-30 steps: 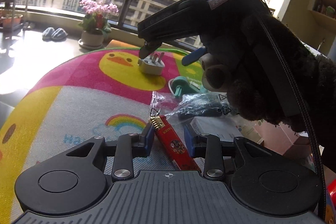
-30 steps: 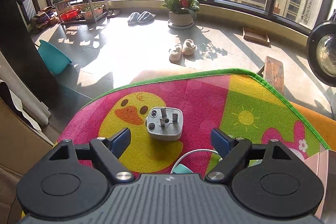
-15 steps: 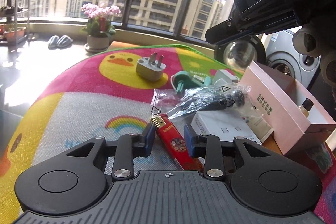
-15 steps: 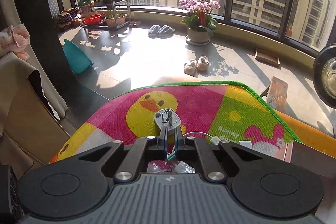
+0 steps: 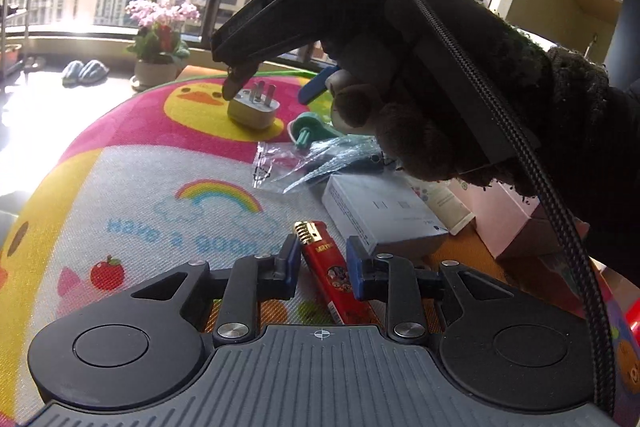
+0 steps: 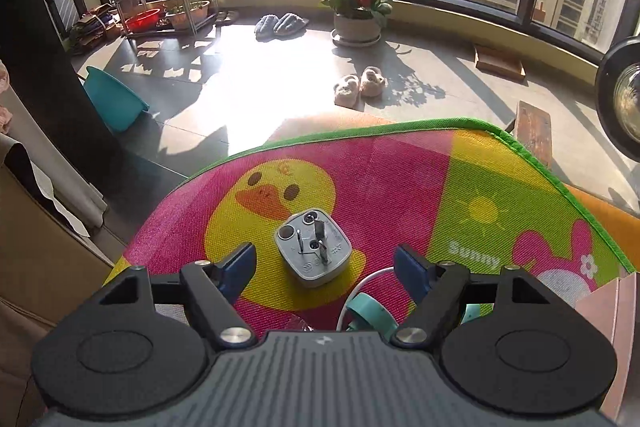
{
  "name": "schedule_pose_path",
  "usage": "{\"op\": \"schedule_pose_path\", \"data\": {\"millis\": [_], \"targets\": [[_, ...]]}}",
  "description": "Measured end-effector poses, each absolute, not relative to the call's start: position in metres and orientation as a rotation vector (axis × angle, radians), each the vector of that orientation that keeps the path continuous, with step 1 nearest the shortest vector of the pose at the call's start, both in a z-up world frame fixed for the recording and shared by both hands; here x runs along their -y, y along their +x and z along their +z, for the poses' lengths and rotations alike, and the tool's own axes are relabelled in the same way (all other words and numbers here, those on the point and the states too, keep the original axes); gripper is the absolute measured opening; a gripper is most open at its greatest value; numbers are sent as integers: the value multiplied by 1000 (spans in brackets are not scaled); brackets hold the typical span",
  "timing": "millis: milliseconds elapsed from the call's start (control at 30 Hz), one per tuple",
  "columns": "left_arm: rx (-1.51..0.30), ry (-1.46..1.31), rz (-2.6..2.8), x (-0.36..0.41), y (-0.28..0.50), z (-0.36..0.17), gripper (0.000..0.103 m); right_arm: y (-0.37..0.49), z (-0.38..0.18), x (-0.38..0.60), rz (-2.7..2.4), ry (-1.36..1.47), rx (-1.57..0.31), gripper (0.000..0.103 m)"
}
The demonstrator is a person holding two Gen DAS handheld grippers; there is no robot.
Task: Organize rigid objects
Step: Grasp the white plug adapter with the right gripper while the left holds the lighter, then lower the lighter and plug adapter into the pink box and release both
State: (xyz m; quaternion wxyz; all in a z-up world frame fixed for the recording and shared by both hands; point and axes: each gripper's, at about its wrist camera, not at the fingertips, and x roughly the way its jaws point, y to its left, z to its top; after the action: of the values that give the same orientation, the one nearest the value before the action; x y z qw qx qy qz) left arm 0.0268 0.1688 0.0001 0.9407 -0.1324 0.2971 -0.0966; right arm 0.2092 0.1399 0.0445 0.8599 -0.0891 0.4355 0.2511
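Note:
A grey plug adapter (image 6: 313, 247) stands prongs-up on the duck print of the colourful mat (image 6: 400, 179); it also shows in the left wrist view (image 5: 253, 109). My right gripper (image 6: 324, 267) is open, its fingers on either side of the adapter, just above it. My left gripper (image 5: 323, 263) is open, with a red lighter (image 5: 326, 269) lying on the mat between its fingers, untouched.
A teal cable winder (image 5: 310, 131), a clear plastic bag (image 5: 312, 163), a white box (image 5: 380, 213) and a pink box (image 5: 512, 223) lie to the right. The mat's green edge (image 6: 532, 155) drops to the floor beyond. A flower pot (image 6: 356, 23) stands by the window.
My right gripper, shut half a second ago, has opened and come back down around the adapter. My left gripper sits slightly further back along the lighter.

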Motion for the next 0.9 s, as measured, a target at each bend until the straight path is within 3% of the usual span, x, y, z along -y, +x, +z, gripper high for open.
{"op": "schedule_pose_path", "data": {"millis": [67,167,300,600,900], "targets": [[-606,-278,-199,-170,27,0,29,223,33,-154,509,-190,-940,75],[-606,-281,-199,-171,26,-1,29,232,27,-159,511,-173,-984,49],[-609,-247,-186,-166,25,0,30,204,50,-139,560,-181,-952,48],[-607,-95,-147,-143,19,8,28,68,113,-20,602,-256,-688,48],[-667,-26,-303,-113,-30,12,21,-23,95,113,414,-238,-612,48]]}}
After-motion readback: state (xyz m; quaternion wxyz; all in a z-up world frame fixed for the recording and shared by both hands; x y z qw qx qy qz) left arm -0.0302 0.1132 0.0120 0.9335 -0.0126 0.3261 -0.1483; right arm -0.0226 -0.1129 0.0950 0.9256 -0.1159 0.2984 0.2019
